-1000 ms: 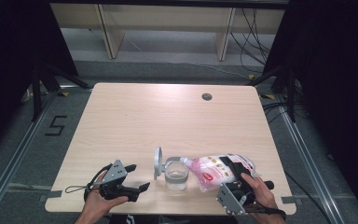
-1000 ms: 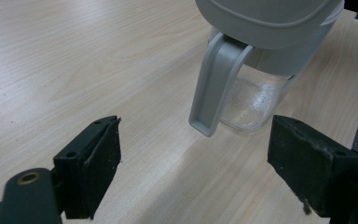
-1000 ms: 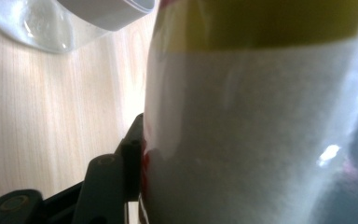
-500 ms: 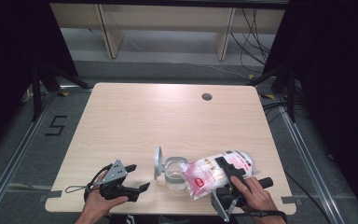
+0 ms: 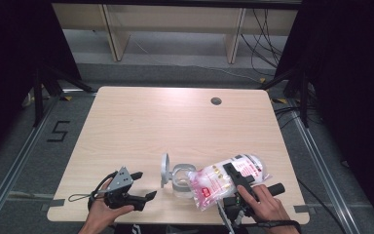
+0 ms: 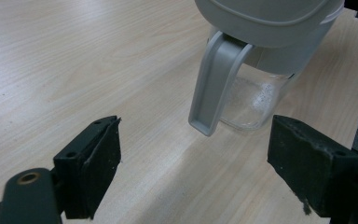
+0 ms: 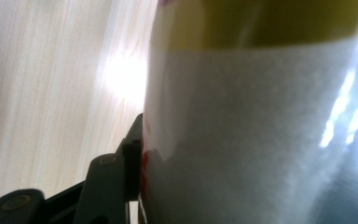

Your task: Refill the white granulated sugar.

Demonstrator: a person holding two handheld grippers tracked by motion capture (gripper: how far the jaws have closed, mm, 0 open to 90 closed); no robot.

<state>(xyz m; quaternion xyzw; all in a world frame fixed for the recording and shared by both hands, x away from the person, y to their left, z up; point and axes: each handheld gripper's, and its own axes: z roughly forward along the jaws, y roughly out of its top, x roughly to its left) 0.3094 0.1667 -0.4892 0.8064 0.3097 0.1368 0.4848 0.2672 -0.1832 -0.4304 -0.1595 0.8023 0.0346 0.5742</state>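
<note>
Now the right claw (image 5: 236, 181) squeezes a see-through bag (image 5: 221, 179) of white stuff, tipped over the clear jar (image 5: 182, 179) near the desk's (image 5: 175, 122) front edge. Left claw (image 5: 143, 186) rests wide open beside it, holding nothing.

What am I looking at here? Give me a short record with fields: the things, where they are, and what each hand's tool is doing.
Surface: wooden table
Container: clear jar, lid flipped open, near the front edge
Bag: plastic bag of white grains, tilted with one end at the jar's mouth
Right gripper: fingers clamped on the bag
Left gripper: fingers apart, holding nothing, left of the jar and pointed at it
Jar contents: only a thin dusting at the bottom
</note>
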